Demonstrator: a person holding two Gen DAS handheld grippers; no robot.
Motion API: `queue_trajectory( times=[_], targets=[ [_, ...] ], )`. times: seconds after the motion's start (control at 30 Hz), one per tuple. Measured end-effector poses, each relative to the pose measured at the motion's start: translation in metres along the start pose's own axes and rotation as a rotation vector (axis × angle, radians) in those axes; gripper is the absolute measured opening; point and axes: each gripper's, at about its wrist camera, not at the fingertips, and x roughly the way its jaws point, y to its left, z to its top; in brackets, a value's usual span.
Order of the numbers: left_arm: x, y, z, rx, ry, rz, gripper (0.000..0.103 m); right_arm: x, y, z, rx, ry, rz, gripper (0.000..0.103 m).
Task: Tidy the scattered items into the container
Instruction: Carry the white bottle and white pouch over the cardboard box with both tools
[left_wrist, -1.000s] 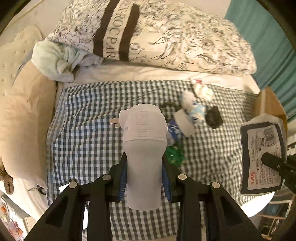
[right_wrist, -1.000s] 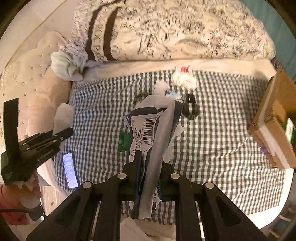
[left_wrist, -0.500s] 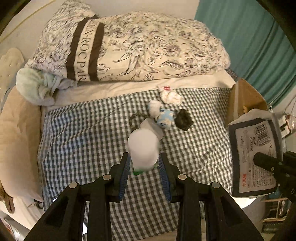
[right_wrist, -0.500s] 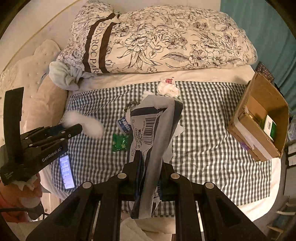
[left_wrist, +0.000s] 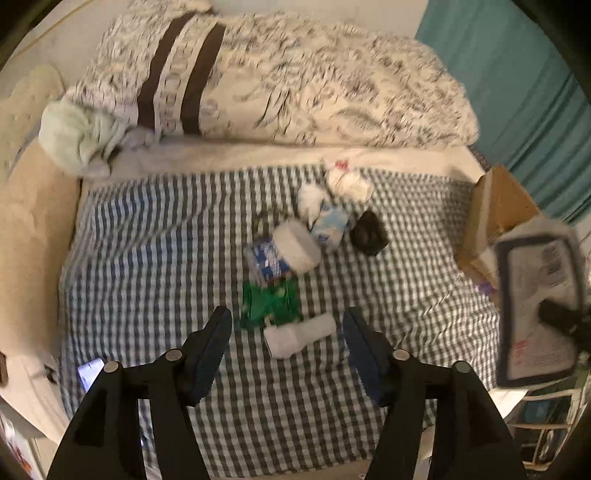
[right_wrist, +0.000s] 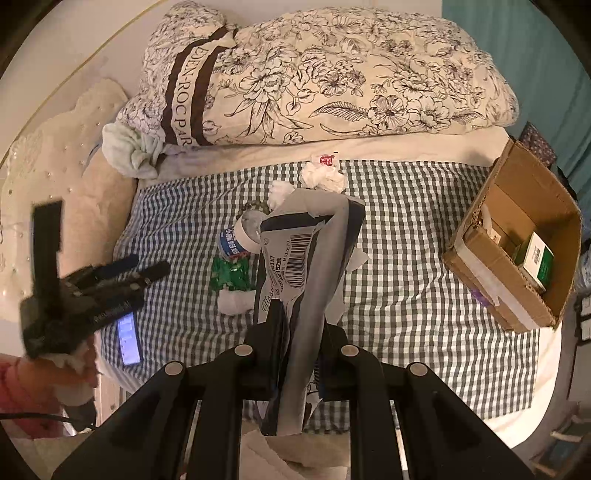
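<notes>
Counting, we find one cardboard box (right_wrist: 517, 254) at the bed's (right_wrist: 406, 295) right edge and one white roll (left_wrist: 301, 334) lying on the checked cover below the left gripper (left_wrist: 286, 350), whose jaws have just been opening and stand clear of it. The right gripper (right_wrist: 297, 325) is clamped on one grey packet (right_wrist: 306, 266).

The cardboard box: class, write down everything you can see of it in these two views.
The cardboard box is brown corrugated card, open at the top, its flaps standing up. It sits tilted at the right edge of the checked bedspread, close to the teal curtain. A white strip, perhaps tape or a label, runs along its near wall. Inside lies a green-and-white carton beside other packets too shadowed to identify. Neither gripper touches it. The left wrist view shows only its outer wall, blurred.
</notes>
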Motion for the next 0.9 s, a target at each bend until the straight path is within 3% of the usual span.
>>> queue_trajectory(
  times=[0.1, 0.33, 0.77, 0.83, 0.9],
  targets=[
    [0.029, -0.003, -0.018, 0.021, 0.038, 0.034, 0.068, 0.010, -0.009, -0.001, -0.019, 0.035, 0.010, 0.014],
    [0.089, -0.023, -0.047, 0.224, 0.105, 0.115, 0.068, 0.043, -0.026, -0.010, -0.031, 0.118, 0.012, 0.014],
    [0.172, -0.055, -0.055, 0.556, 0.131, 0.145, 0.067, 0.098, -0.041, -0.018, 0.035, 0.224, 0.026, 0.014],
    [0.180, -0.054, -0.057, 0.591, 0.120, 0.142, 0.055, 0.103, -0.044, -0.017, 0.046, 0.233, 0.024, 0.014],
    [0.185, -0.053, -0.057, 0.608, 0.131, 0.123, 0.052, 0.108, -0.047, -0.016, 0.057, 0.243, 0.023, 0.014]
  ],
)
